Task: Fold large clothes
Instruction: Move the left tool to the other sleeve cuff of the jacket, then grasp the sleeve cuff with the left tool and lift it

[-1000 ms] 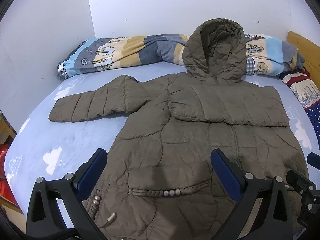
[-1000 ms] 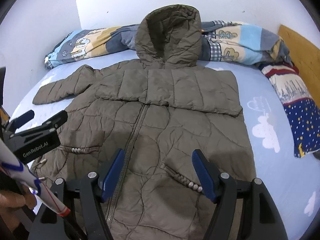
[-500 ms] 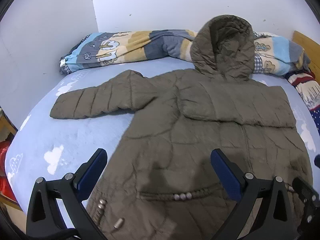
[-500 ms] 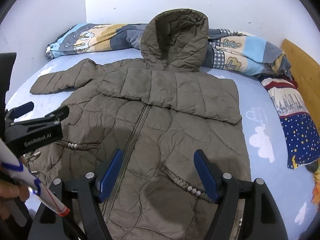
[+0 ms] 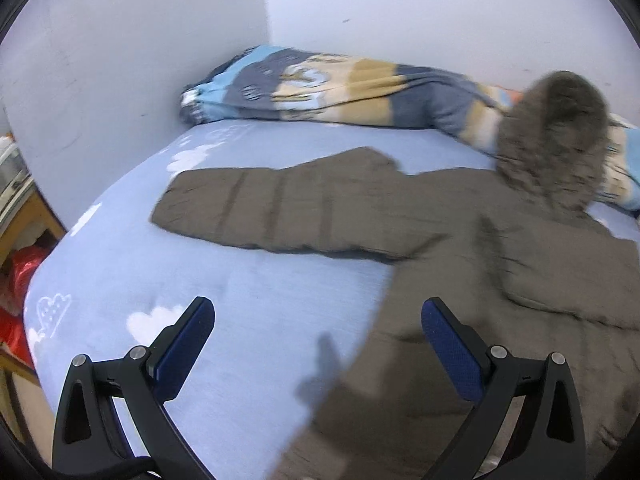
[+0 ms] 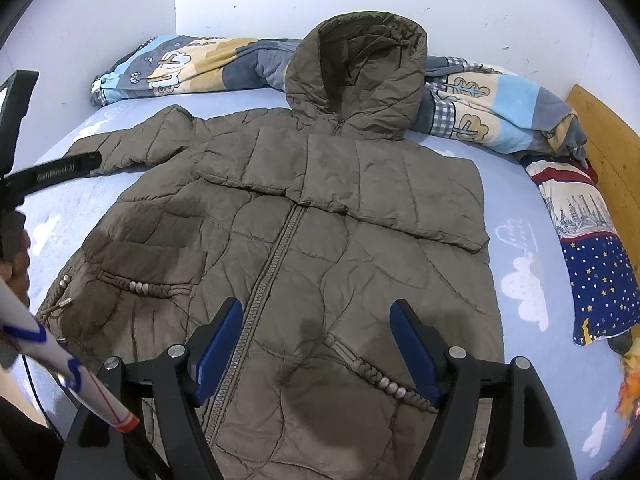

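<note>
An olive quilted hooded jacket (image 6: 312, 224) lies front up on the light blue bed (image 6: 520, 264), zipper closed, hood (image 6: 356, 64) resting on the rolled bedding. One sleeve is folded across the chest; the other sleeve (image 5: 280, 212) stretches out flat to the left. My left gripper (image 5: 316, 340) is open and empty, above the sheet beside the jacket's left side, below the outstretched sleeve; it also shows in the right wrist view (image 6: 52, 168). My right gripper (image 6: 316, 344) is open and empty, above the jacket's lower front near the zipper.
A rolled patterned quilt (image 6: 480, 100) lies along the white wall behind the jacket. A starry blue pillow (image 6: 592, 264) and wooden headboard (image 6: 604, 140) are at the right. The bed's left edge drops to red items (image 5: 16, 292).
My left gripper has swung left, off the jacket's hem and over toward the outstretched sleeve and bare sheet. My right gripper has edged slightly forward over the jacket.
</note>
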